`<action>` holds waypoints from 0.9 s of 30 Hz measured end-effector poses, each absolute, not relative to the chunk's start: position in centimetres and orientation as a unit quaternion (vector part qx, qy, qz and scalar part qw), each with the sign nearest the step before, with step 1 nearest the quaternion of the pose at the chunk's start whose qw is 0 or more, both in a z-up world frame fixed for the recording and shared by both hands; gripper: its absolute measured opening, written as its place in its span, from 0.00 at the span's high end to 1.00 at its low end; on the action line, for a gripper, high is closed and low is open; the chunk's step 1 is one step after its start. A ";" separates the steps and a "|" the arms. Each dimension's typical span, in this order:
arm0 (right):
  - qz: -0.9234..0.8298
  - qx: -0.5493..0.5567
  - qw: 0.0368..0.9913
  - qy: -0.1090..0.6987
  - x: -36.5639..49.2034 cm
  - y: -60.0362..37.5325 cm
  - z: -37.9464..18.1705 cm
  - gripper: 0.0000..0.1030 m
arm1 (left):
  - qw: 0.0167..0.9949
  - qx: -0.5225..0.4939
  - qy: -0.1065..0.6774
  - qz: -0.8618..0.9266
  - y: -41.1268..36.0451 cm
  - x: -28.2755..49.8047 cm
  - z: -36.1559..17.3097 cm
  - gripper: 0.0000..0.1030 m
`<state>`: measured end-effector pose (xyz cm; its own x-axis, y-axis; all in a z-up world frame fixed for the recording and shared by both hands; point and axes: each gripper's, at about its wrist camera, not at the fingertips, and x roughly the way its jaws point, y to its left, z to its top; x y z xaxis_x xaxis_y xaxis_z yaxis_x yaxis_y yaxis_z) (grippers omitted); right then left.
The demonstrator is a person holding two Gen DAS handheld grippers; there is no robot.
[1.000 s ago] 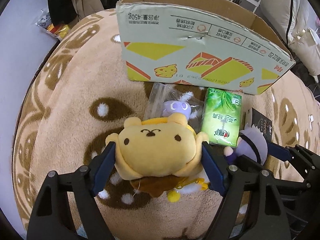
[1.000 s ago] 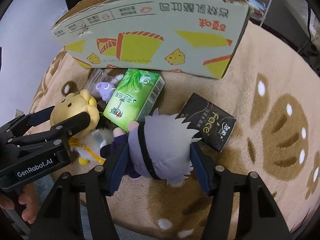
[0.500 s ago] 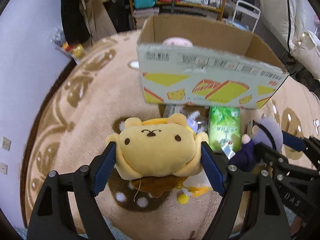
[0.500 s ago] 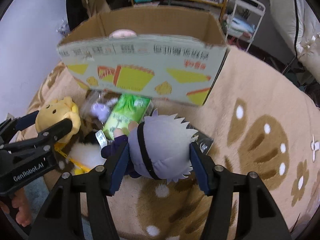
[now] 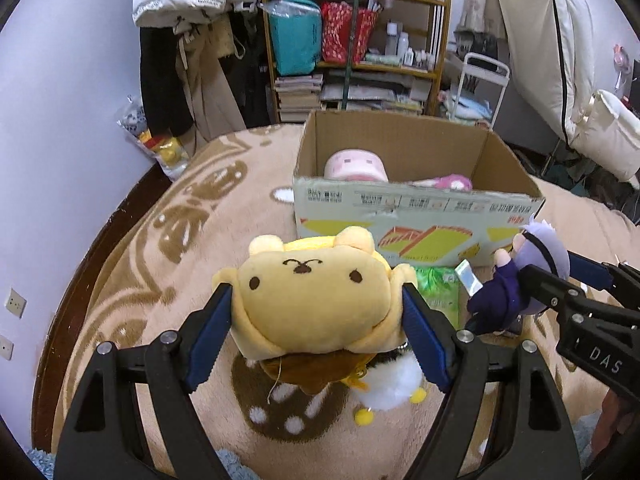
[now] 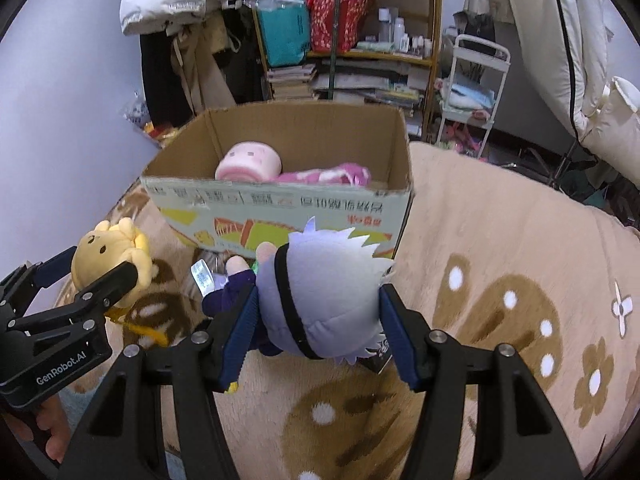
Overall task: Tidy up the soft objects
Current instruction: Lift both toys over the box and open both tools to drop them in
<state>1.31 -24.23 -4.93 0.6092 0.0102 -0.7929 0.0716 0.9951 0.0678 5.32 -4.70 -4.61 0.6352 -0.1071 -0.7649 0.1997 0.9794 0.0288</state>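
Change: both toys have been raised off the rug since a second ago; the box interior, hidden then, is now seen from above its near wall.
Left gripper point(image 5: 316, 316): clamped on the yellow bear point(image 5: 316, 300) by the sides of its head, held in the air in front of the cardboard box point(image 5: 416, 204).
Right gripper point(image 6: 318, 320): clamped on the grey-haired doll point(image 6: 320, 300), held just short of the box's near wall.
Box contents: a pink toy point(image 6: 250, 164) and a pink cloth point(image 6: 324, 174) are already inside.
Left on the rug point(image 6: 500, 240): a green packet point(image 5: 438, 290), partly hidden behind the bear; other items there cannot be made out.
Meaning: the pick-up appears finished for both toys; carrying them forward over the wall and letting go inside is judged to be the remaining step.
Risk: the doll's dangling tag point(image 6: 201, 276) and the bear's hanging white tail could catch on the box edge.
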 end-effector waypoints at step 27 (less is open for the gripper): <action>-0.026 0.014 0.961 0.274 3.2 -25.0 2.9 0.38 | 0.962 0.089 0.240 -0.091 -5.9 6.0 4.5 0.22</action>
